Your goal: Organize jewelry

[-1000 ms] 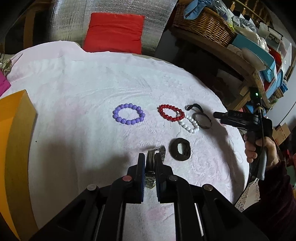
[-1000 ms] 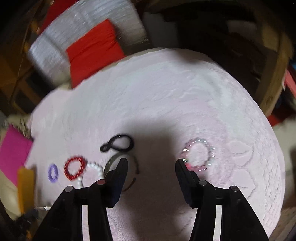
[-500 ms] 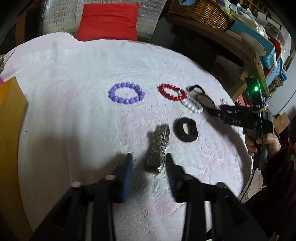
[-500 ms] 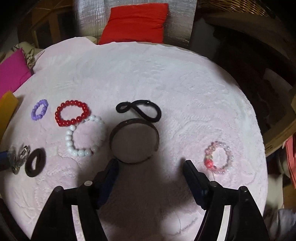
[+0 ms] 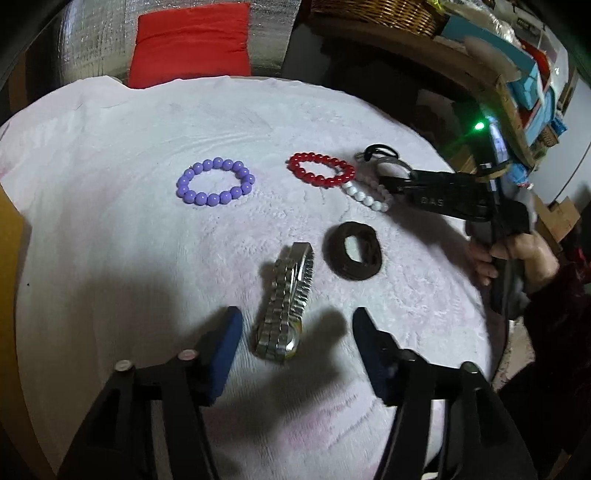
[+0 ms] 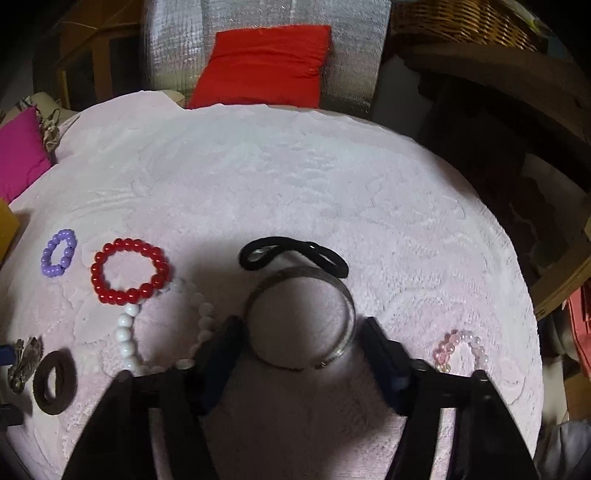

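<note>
Jewelry lies on a pink towel-covered round table (image 5: pixel 110 229). My left gripper (image 5: pixel 295 325) is open, its fingers either side of a silver metal watch band (image 5: pixel 288 302) lying on the cloth. Beyond lie a brown hair tie (image 5: pixel 354 251), a purple bead bracelet (image 5: pixel 216 181), a red bead bracelet (image 5: pixel 320 173) and a white bead bracelet (image 5: pixel 369 195). My right gripper (image 6: pixel 301 339) is open, its fingers flanking a metal bangle (image 6: pixel 301 325) on the cloth. A black hair tie (image 6: pixel 291 254) lies just beyond it, a pink bead bracelet (image 6: pixel 460 349) to the right.
An orange box (image 5: pixel 7 280) stands at the table's left edge. A red cushion (image 5: pixel 192 40) on a silver-covered seat sits behind the table. Shelves with a wicker basket (image 5: pixel 373 11) and boxes stand at the right. A magenta cloth (image 6: pixel 18 151) lies far left.
My left gripper has opened and let the silver watch band go onto the cloth, then drawn back. My right gripper has swung and moved down around the metal bangle.
</note>
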The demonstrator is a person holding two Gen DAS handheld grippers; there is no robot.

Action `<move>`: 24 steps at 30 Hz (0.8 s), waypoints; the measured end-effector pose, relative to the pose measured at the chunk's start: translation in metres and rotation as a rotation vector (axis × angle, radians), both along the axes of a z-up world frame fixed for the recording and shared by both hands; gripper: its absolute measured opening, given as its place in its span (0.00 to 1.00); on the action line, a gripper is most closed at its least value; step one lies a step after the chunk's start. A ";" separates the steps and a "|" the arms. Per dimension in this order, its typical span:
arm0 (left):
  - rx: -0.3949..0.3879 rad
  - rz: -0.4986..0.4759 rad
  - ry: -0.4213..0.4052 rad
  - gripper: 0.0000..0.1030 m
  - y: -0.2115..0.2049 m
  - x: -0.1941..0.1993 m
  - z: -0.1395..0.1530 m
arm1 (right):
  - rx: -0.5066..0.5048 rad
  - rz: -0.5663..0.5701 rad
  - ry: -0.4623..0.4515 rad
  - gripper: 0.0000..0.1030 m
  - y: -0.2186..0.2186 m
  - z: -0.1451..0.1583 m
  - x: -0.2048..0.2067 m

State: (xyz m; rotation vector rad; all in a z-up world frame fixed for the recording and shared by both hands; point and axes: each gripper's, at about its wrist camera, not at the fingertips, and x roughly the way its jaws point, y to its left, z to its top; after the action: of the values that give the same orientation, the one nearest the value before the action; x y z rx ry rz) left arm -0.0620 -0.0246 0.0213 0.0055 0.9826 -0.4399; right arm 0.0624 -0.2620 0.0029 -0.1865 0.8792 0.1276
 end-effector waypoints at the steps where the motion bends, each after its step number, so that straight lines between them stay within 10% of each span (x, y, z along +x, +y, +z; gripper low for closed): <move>1: 0.017 -0.001 -0.009 0.37 -0.002 0.000 0.000 | 0.001 -0.002 -0.002 0.62 0.000 0.000 -0.002; 12: -0.106 0.069 0.052 0.26 0.014 0.002 0.010 | 0.077 -0.003 -0.012 0.61 -0.018 0.028 -0.022; 24: -0.249 0.158 -0.045 0.21 0.058 -0.025 0.088 | 0.390 0.054 -0.051 0.61 -0.015 0.086 -0.045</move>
State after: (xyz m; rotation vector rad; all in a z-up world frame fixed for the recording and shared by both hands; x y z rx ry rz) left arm -0.0873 0.0333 0.1094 -0.2838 0.8713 -0.4128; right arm 0.0173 -0.2767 0.0893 0.1505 0.7826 0.3392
